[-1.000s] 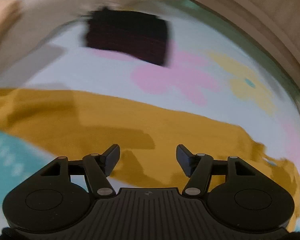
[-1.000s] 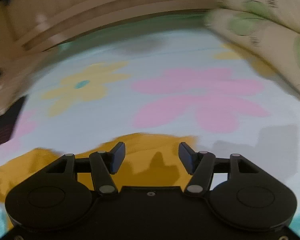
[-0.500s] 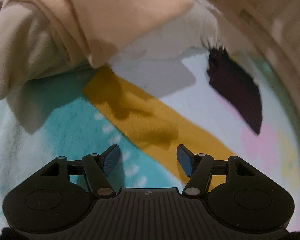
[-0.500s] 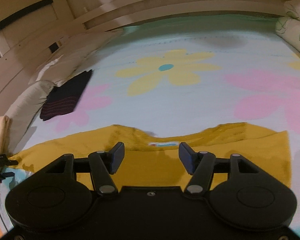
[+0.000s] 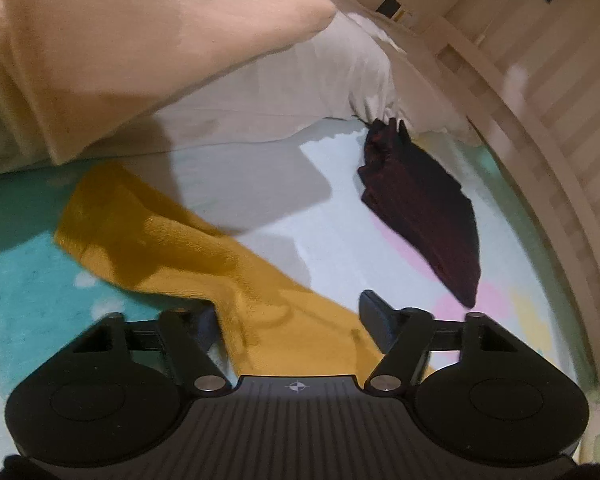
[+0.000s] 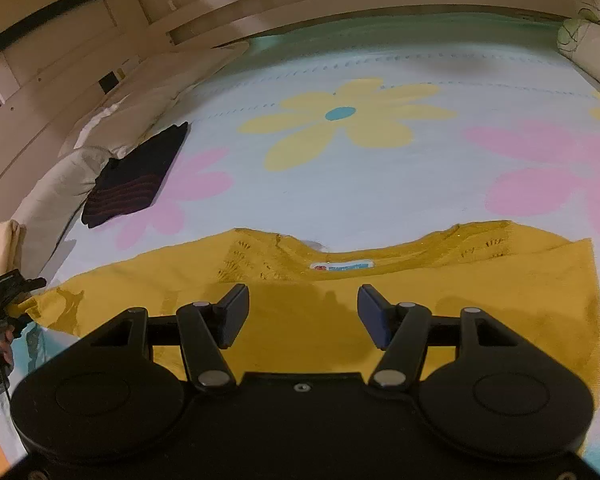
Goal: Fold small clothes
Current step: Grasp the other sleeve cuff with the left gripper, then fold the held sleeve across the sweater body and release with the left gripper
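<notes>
Mustard knit top (image 6: 420, 312) spreads left-right across the bed; my left gripper (image 5: 288, 320), fingers wide and empty, straddles its sleeve; my right gripper (image 6: 302, 316) is equally open.

1. A bed cover (image 6: 380, 184) with big yellow and pink flowers lies ahead of the gripper.
2. A slatted wooden bed rail (image 6: 340, 12) stands beyond it.
3. Pale pillows (image 5: 148, 40) sit ahead-left.

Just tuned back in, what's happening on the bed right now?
A mustard-yellow knit top lies spread flat on the flower-print bedsheet, neckline label facing up. The left gripper is open, with the top's sleeve bunched up between its fingers. The right gripper hovers open over the body, below the collar. A dark striped folded garment sits by the cream pillow. No fold in the yellow top yet.
</notes>
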Demonstrator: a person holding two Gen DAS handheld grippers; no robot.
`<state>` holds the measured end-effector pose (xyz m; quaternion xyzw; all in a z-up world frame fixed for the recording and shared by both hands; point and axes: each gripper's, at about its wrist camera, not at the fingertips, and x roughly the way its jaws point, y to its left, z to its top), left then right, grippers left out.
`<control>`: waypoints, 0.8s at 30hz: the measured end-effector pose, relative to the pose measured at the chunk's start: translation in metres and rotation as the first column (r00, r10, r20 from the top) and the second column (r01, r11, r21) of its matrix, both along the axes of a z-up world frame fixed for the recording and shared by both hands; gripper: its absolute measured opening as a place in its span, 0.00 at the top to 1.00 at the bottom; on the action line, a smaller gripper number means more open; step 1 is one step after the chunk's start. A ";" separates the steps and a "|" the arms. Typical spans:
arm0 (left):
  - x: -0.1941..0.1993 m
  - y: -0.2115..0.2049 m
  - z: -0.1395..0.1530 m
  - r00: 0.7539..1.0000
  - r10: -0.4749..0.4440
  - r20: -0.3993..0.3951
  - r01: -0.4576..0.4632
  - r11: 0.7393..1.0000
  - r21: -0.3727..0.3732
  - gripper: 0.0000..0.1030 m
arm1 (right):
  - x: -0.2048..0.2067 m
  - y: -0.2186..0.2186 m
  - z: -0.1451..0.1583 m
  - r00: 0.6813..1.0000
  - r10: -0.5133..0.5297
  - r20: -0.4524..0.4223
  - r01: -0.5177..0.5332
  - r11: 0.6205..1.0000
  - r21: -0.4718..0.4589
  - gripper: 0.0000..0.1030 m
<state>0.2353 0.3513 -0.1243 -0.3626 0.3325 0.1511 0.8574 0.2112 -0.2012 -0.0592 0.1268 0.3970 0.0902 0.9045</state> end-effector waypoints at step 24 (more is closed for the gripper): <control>0.017 -0.362 0.090 0.749 -0.656 0.089 0.647 0.754 0.115 0.93 | -0.025 -0.083 0.023 0.985 -0.170 0.041 0.167 0.984 0.056 0.37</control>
